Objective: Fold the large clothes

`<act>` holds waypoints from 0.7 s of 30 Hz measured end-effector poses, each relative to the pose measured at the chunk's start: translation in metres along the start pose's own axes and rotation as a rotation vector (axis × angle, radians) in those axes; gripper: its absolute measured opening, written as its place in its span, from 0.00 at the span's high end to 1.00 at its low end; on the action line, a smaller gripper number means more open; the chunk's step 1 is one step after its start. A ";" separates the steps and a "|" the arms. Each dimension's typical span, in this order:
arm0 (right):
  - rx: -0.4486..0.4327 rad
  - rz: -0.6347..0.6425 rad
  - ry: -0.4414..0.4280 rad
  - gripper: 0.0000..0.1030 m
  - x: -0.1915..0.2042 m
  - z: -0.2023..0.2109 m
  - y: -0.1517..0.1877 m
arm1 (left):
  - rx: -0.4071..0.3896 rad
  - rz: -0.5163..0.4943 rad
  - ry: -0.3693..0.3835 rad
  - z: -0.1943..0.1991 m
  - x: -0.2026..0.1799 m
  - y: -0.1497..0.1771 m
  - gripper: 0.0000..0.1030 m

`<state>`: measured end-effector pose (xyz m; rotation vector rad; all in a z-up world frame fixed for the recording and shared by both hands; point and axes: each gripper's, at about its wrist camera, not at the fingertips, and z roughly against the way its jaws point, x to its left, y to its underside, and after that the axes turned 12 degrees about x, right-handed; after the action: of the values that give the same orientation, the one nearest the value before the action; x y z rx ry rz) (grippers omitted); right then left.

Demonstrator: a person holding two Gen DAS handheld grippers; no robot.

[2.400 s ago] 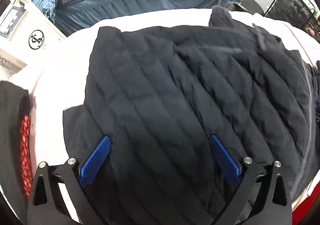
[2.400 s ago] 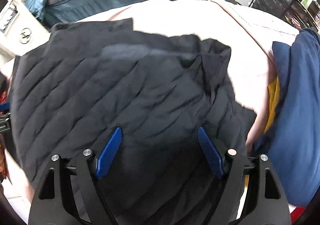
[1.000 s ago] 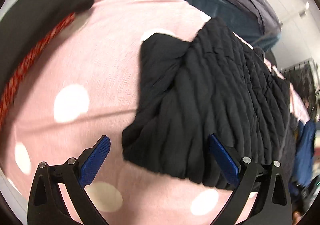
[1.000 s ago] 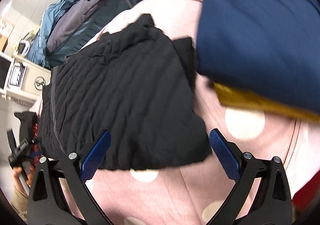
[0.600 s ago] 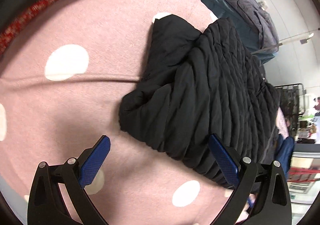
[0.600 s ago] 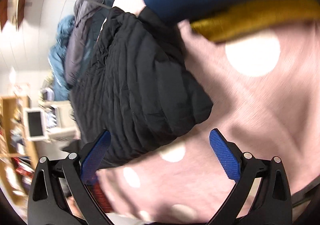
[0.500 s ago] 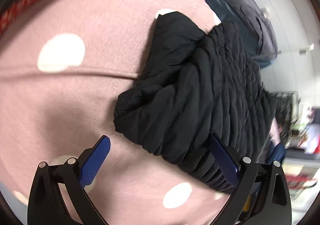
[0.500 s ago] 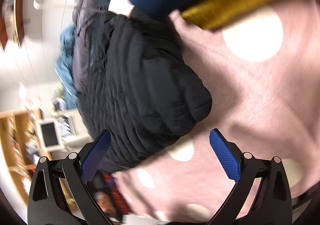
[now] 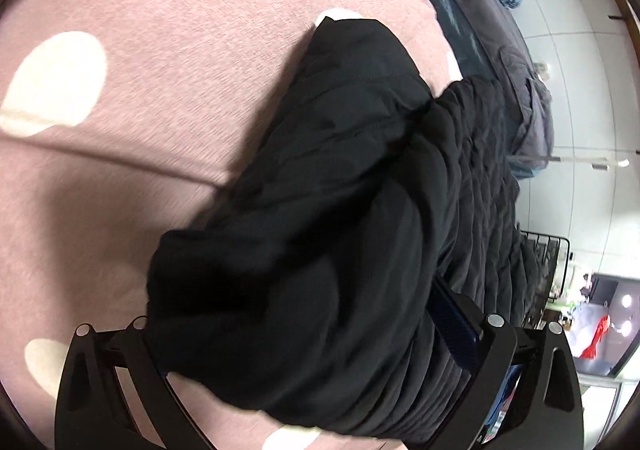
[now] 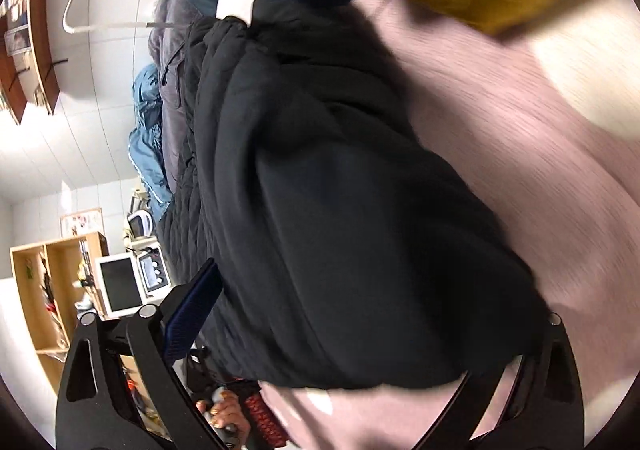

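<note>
risk: slippery padded bulk spilling out on closing. left gripper (image 9: pixel 304 334) and right gripper (image 10: pixel 360 326) both spread wide around opposite ends of black quilted jacket (image 9: pixel 360 189), lying on pink spotted cover (image 9: pixel 160 49).

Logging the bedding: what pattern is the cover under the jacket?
Pink cover with white dots, clearest in left wrist view.

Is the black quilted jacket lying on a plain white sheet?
No, the black quilted jacket lies on a pink sheet with white dots.
</note>
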<state>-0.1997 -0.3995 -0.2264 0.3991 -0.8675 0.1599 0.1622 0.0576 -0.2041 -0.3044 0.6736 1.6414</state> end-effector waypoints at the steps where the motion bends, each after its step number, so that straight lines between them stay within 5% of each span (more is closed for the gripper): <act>1: -0.002 -0.003 0.012 0.07 0.002 -0.005 -0.004 | 0.000 0.016 -0.003 -0.002 0.001 -0.002 0.05; 8: -0.019 -0.029 0.006 0.07 0.002 -0.011 -0.015 | 0.019 0.056 -0.011 -0.008 0.000 -0.012 0.05; 13: -0.021 -0.060 0.069 0.16 0.005 -0.009 -0.014 | 0.032 0.062 -0.021 -0.007 -0.001 -0.014 0.08; 19: -0.013 -0.064 0.120 0.49 0.041 -0.010 -0.018 | 0.037 0.058 -0.061 0.008 -0.012 -0.007 0.23; 21: -0.015 -0.015 0.147 0.63 0.060 -0.005 -0.015 | 0.025 0.032 -0.080 0.016 -0.018 -0.002 0.36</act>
<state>-0.1531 -0.4121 -0.1872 0.3751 -0.7203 0.1673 0.1706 0.0523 -0.1821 -0.2100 0.6411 1.6655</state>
